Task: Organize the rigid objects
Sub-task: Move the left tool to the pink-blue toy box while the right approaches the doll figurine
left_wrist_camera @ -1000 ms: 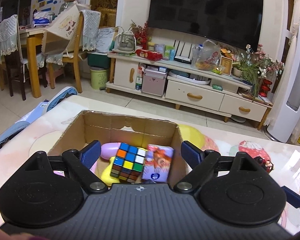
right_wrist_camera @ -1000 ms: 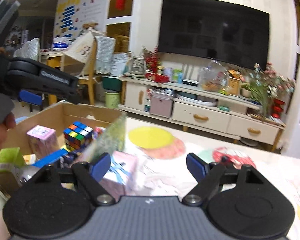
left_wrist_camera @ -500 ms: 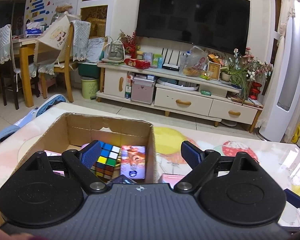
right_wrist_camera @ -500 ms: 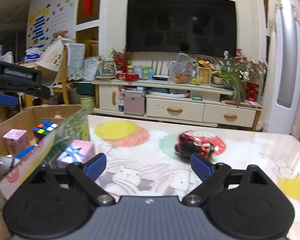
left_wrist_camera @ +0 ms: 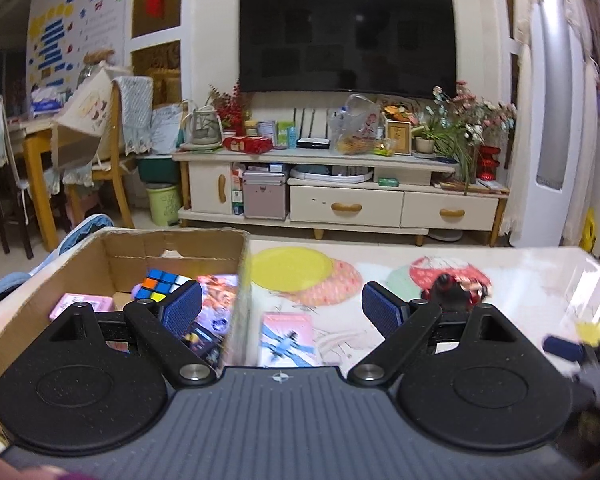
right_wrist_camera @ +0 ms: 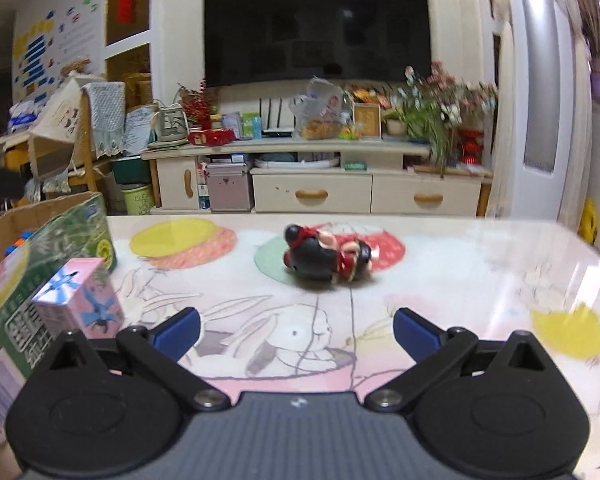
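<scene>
A cardboard box point(left_wrist_camera: 52, 276) stands at the table's left and holds a Rubik's cube point(left_wrist_camera: 160, 285), a pink box point(left_wrist_camera: 82, 305) and printed packets. A pink box with a blue dragonfly print point(left_wrist_camera: 286, 338) lies on the table just right of the box wall; it also shows in the right wrist view point(right_wrist_camera: 78, 300). A black and red figurine point(right_wrist_camera: 326, 258) lies on its side mid-table, ahead of my right gripper point(right_wrist_camera: 296, 330), which is open and empty. My left gripper point(left_wrist_camera: 282, 310) is open and empty, straddling the box's right wall.
The table point(right_wrist_camera: 480, 264) has a cartoon rabbit cloth. The box's green printed outer wall point(right_wrist_camera: 60, 248) is at the left of the right wrist view. Beyond the table's far edge are a TV cabinet point(left_wrist_camera: 340, 200) and chairs point(left_wrist_camera: 112, 160). The right gripper's blue tip point(left_wrist_camera: 562, 346) shows at the left view's right edge.
Both grippers have swung right: the box has shifted left in both views, and the figurine and pink dragonfly box have come into view. The right gripper is nearer the figurine. Both stay open.
</scene>
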